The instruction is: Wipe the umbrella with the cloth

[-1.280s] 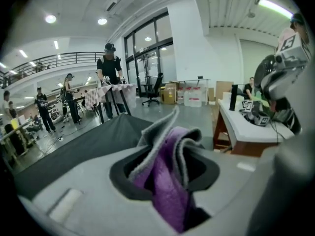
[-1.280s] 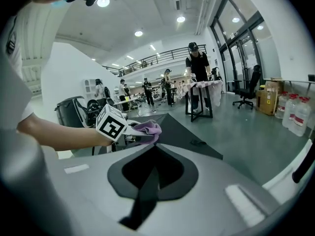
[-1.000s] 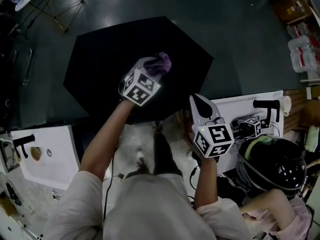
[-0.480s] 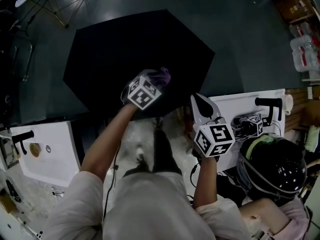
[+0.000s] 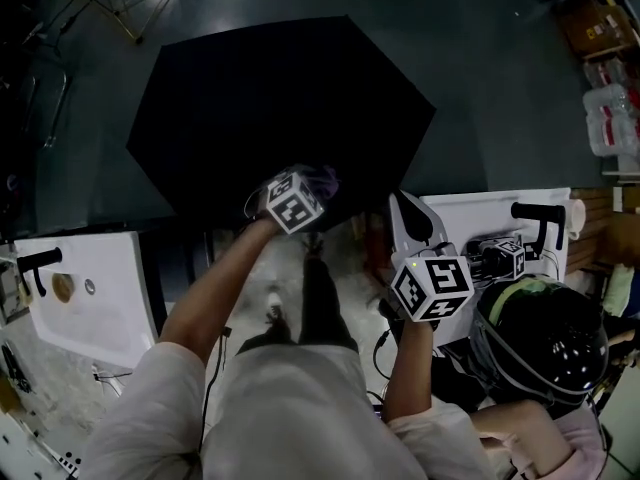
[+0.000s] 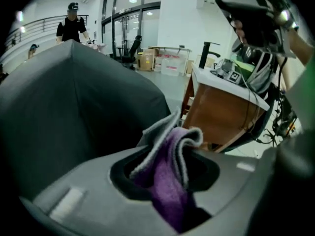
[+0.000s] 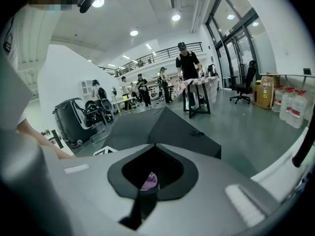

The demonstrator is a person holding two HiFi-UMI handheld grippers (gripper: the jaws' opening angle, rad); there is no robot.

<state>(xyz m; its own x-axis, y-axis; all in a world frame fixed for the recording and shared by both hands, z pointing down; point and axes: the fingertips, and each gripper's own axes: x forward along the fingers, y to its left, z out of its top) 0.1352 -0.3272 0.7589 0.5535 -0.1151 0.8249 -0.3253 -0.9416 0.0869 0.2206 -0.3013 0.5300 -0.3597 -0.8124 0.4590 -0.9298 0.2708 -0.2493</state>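
Umbrella (image 5: pixel 280 98): black, open, canopy up, filling the upper centre of the head view on the dark floor (image 5: pixel 480 68). Cloth (image 5: pixel 323 180): purple, bunched, lying at the canopy's lower edge, just left of frame centre. Your left gripper (image 5: pixel 312 186) has its jaws clamped on the cloth, whose folds stick out between them toward the canopy. Your right gripper (image 5: pixel 408 208), lower right of centre, points up the frame beside the canopy's edge; its jaws are closed together with nothing gripped. A white table (image 5: pixel 480 213) lies to its right, a helmet (image 5: pixel 540 333) at the lower right.
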